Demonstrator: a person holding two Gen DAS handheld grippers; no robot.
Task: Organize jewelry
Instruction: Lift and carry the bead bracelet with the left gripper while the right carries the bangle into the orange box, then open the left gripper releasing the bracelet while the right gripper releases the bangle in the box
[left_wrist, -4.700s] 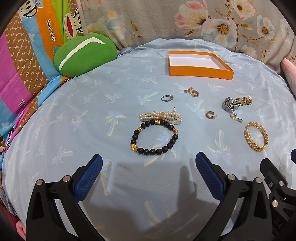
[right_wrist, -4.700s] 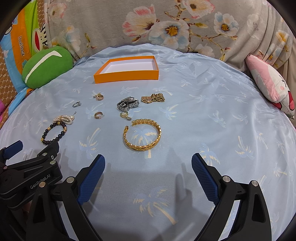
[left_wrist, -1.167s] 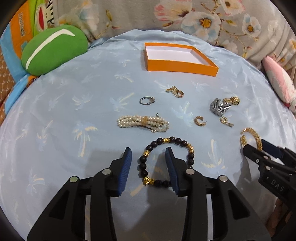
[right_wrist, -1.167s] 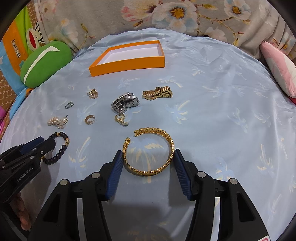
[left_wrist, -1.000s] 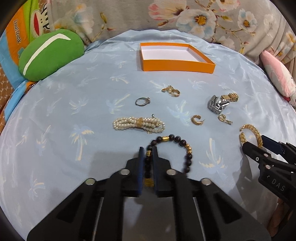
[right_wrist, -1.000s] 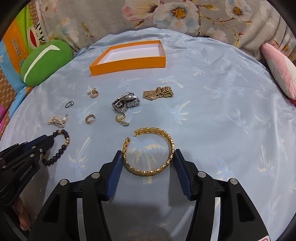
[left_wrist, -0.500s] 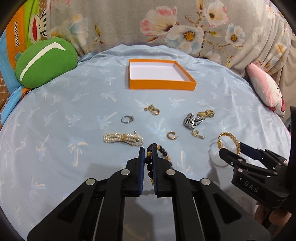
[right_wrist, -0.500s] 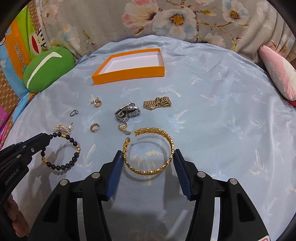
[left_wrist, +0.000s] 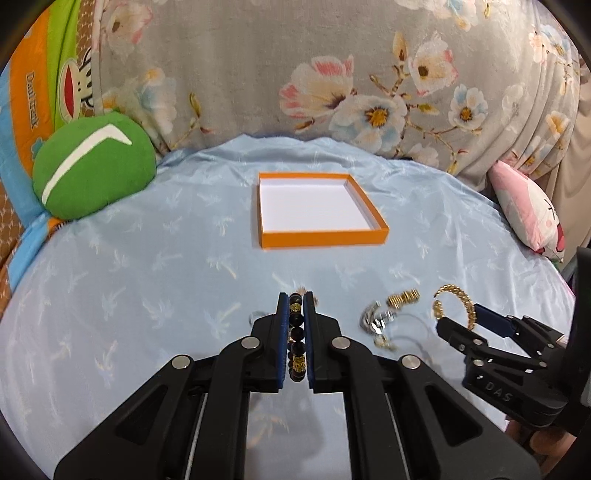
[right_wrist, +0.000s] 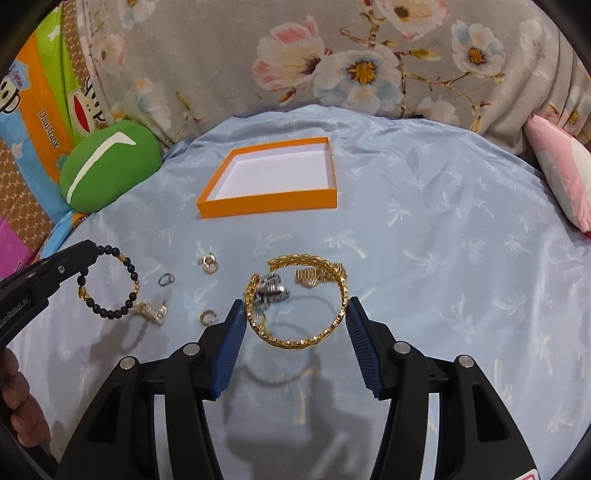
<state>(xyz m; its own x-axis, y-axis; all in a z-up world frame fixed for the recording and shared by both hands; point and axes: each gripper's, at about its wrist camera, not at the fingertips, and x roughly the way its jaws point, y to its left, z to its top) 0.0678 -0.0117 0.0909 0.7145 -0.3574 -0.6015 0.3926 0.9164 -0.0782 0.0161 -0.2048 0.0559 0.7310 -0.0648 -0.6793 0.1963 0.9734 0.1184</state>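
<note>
On the pale-blue satin bedsheet (right_wrist: 443, 229) sits an orange cardboard tray (right_wrist: 269, 205). Left tool (left_wrist: 295, 299) is clamped on the dark beaded bracelet (right_wrist: 107, 282); right tool (right_wrist: 295, 314) grips the gold chain bangle (right_wrist: 295, 299), both lifted above the sheet.

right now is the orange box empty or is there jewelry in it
Empty. The orange box shows only a bare white floor in both views; the beaded bracelet and gold bangle are held outside it.

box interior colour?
White inside, orange walls: the box, seen best from the right wrist.
</note>
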